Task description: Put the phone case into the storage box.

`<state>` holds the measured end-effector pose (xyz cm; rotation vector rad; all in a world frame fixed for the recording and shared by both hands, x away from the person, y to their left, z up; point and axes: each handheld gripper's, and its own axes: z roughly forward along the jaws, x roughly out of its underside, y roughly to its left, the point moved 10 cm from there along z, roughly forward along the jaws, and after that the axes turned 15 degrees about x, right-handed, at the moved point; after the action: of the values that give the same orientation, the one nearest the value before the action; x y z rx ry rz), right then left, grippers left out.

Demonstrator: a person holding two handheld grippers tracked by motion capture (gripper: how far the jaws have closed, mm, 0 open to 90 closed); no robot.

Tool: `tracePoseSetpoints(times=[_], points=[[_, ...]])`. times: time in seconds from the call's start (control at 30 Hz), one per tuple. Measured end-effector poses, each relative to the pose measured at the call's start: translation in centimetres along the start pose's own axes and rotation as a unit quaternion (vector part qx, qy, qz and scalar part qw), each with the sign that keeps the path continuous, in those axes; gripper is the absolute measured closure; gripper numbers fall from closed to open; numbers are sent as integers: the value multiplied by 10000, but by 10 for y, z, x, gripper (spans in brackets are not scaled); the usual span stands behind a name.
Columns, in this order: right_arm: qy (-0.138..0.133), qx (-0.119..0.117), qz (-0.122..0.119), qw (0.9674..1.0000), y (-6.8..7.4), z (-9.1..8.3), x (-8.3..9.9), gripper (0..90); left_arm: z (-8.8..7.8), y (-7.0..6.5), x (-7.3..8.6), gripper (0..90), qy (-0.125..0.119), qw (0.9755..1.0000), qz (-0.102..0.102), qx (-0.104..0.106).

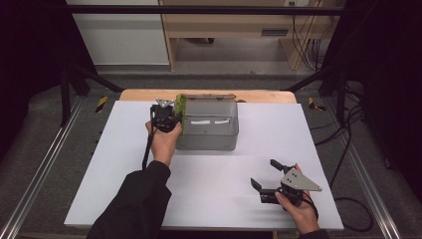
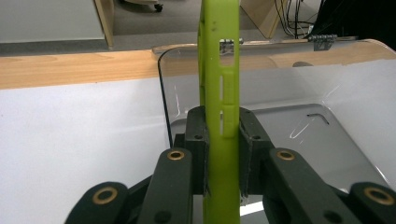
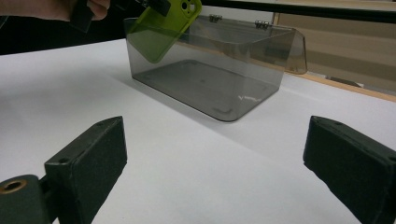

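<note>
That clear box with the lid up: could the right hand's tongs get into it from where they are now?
Probably yes. The right tongs stand open over bare white table, nothing lies between them and the box, and its lid is up. Only the left tongs, holding the green phone case, crowd its left end.

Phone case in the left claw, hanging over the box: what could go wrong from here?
1. The left claw pinches the green phone case edge-on across its thin sides, so it might twist or slip.
2. The case hangs tilted over the near wall of the clear plastic box; lowering could catch that rim.
3. The right claw is open and apart, so the box could slide if bumped.
</note>
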<state>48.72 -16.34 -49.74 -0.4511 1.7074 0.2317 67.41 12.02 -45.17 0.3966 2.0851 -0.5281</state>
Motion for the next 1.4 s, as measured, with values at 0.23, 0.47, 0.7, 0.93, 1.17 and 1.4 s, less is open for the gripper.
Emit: tracePoseSetpoints(times=[0.23,0.47,0.7,0.93,1.17,1.4], points=[[5,-3,1,10000,0,0,0,65,2,-1,2,771,49,10000,-6,36],[16,-10,6,10000,0,0,0,65,6,-3,7,771,114,9999,-28,35],[17,-24,7,10000,1,0,0,65,9,-3,9,771,137,9999,-41,25],[64,-85,22,9999,3,0,1,65,11,-4,10,771,145,9998,-147,81],[73,-81,41,9999,2,0,1,65,11,-3,11,770,170,9997,-145,23],[81,-79,59,9999,2,0,1,65,12,-2,13,770,225,9996,-155,-5]])
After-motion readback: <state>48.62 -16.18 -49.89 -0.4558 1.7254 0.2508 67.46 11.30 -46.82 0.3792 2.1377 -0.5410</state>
